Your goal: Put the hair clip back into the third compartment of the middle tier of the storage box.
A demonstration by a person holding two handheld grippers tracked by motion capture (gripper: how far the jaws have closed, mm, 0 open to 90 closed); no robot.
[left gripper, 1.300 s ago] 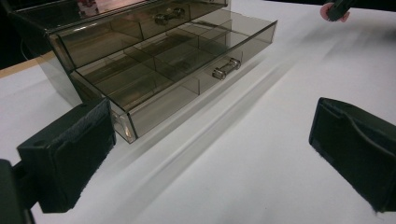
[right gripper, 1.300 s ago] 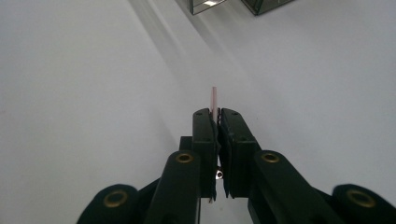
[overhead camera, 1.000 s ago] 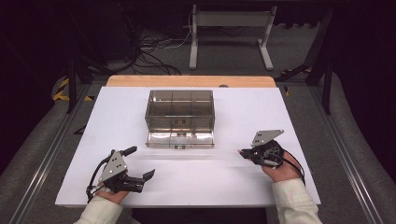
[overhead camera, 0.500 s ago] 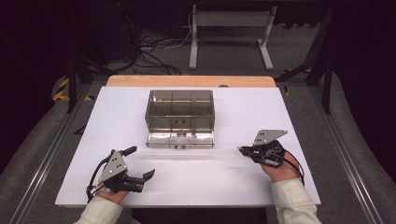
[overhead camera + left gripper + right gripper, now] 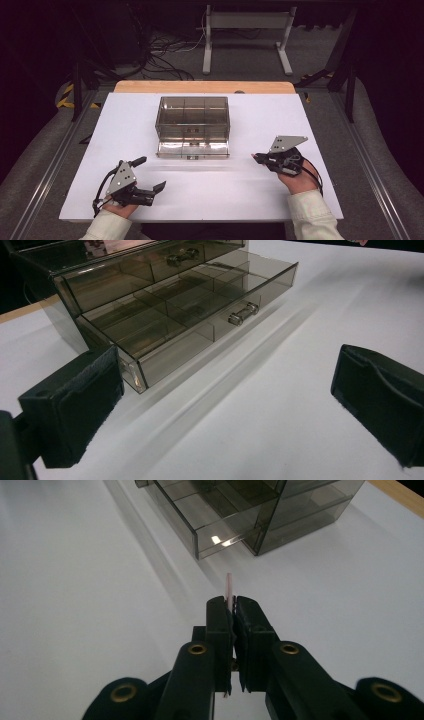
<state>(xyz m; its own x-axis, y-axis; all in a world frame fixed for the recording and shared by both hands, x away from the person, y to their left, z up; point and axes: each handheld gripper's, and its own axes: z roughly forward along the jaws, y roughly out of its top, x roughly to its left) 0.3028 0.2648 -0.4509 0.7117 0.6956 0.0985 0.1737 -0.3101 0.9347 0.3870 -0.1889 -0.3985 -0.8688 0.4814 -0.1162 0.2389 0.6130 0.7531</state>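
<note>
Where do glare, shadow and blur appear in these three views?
Right gripper view: bright glare on the drawer box. Left gripper view: the open drawer casts a long soft shadow; the near pads look blurred. High view: dark surroundings, white table brightly lit.
</note>
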